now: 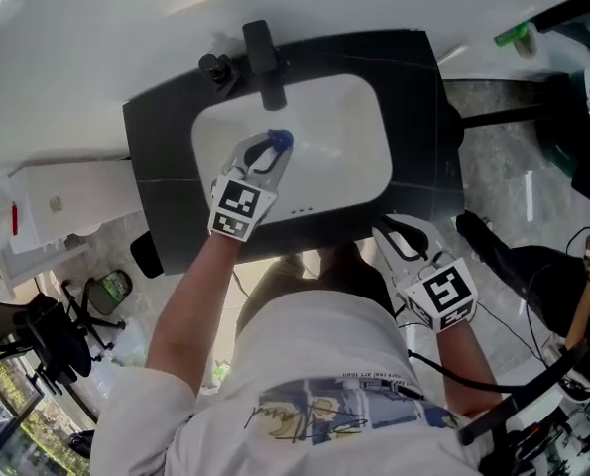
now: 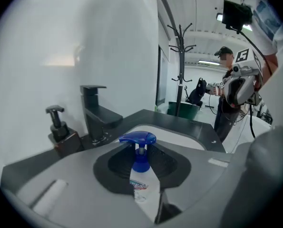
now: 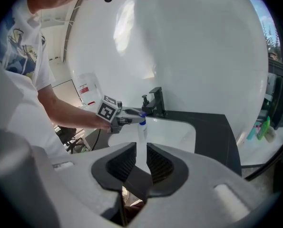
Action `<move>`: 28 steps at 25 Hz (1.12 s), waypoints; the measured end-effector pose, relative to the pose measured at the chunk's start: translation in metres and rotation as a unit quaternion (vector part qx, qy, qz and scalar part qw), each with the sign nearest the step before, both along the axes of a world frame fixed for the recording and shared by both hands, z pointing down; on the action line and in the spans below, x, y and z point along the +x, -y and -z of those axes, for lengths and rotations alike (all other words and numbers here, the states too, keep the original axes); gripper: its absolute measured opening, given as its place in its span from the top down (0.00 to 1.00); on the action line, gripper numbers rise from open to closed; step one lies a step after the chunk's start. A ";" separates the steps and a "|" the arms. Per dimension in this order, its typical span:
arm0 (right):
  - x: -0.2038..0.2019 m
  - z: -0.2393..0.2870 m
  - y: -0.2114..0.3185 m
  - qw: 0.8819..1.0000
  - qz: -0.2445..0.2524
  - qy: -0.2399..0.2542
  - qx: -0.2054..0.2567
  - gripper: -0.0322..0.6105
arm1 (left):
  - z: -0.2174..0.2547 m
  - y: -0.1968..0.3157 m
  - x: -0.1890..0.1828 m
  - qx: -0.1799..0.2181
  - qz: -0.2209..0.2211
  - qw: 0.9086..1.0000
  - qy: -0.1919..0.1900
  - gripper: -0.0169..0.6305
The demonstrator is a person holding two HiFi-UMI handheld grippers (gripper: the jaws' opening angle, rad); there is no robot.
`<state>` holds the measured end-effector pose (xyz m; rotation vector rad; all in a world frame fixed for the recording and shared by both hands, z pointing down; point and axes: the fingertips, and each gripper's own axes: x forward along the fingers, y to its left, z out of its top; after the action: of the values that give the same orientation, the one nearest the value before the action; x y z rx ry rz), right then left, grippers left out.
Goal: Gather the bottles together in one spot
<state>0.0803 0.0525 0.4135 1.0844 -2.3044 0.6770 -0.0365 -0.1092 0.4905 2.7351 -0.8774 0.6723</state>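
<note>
A white bottle with a blue pump head [image 1: 279, 141] [image 2: 142, 174] hangs over the white basin [image 1: 346, 139]. My left gripper [image 1: 264, 158] [image 2: 144, 186] is shut on its body. The right gripper view shows that bottle [image 3: 142, 126] upright in the left gripper's jaws, above the sink. My right gripper [image 1: 401, 239] [image 3: 140, 169] sits lower, off the counter's front right edge. Its jaws stand a narrow gap apart with nothing between them.
A black faucet [image 1: 266, 54] [image 2: 97, 114] and a black pump dispenser [image 1: 215, 68] [image 2: 60, 131] stand at the back of the dark counter [image 1: 415, 117]. Green bottles [image 3: 260, 127] [image 1: 514, 36] stand off to the right. Another person [image 2: 223, 87] stands far back in the room.
</note>
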 end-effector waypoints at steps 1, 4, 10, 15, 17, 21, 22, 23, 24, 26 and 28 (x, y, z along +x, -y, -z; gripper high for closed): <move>-0.005 0.002 0.003 1.000 0.007 0.000 0.003 0.84 | 0.009 0.003 -0.009 0.003 0.012 1.000 -0.007 0.86; -0.017 0.007 0.010 1.000 0.027 0.001 0.010 0.84 | 0.031 0.011 -0.039 0.004 0.050 0.998 -0.025 0.86; -0.039 0.014 0.016 0.998 0.055 -0.005 0.013 0.84 | 0.061 0.034 -0.099 0.025 0.111 0.992 -0.047 0.86; -0.052 0.016 0.028 0.997 0.071 -0.009 0.016 0.84 | 0.082 0.066 -0.142 0.042 0.149 0.986 -0.063 0.86; -0.056 0.014 0.030 0.997 0.076 -0.012 0.014 0.84 | 0.088 0.079 -0.153 0.049 0.160 0.983 -0.073 0.86; -0.057 0.013 0.031 0.997 0.081 -0.020 0.009 0.84 | 0.095 0.103 -0.169 0.062 0.181 0.977 -0.091 0.86; -0.057 0.013 0.032 0.996 0.080 -0.022 0.008 0.84 | 0.096 0.110 -0.172 0.066 0.186 0.976 -0.094 0.86; -0.056 0.013 0.033 0.996 0.080 -0.025 0.008 0.84 | 0.096 0.117 -0.174 0.069 0.190 0.975 -0.095 0.86; -0.055 0.013 0.034 0.996 0.079 -0.027 0.007 0.84 | 0.094 0.124 -0.176 0.072 0.194 0.974 -0.095 0.86; -0.052 0.012 0.035 0.997 0.076 -0.032 0.004 0.84 | 0.089 0.137 -0.180 0.076 0.200 0.972 -0.095 0.86; -0.047 0.010 0.035 0.997 0.074 -0.039 -0.002 0.84 | 0.084 0.149 -0.184 0.077 0.208 0.971 -0.094 0.86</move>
<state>0.0331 0.0177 0.4033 0.9117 -2.2894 0.5716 -0.2205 -0.2585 0.4067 2.5560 -1.4441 0.2673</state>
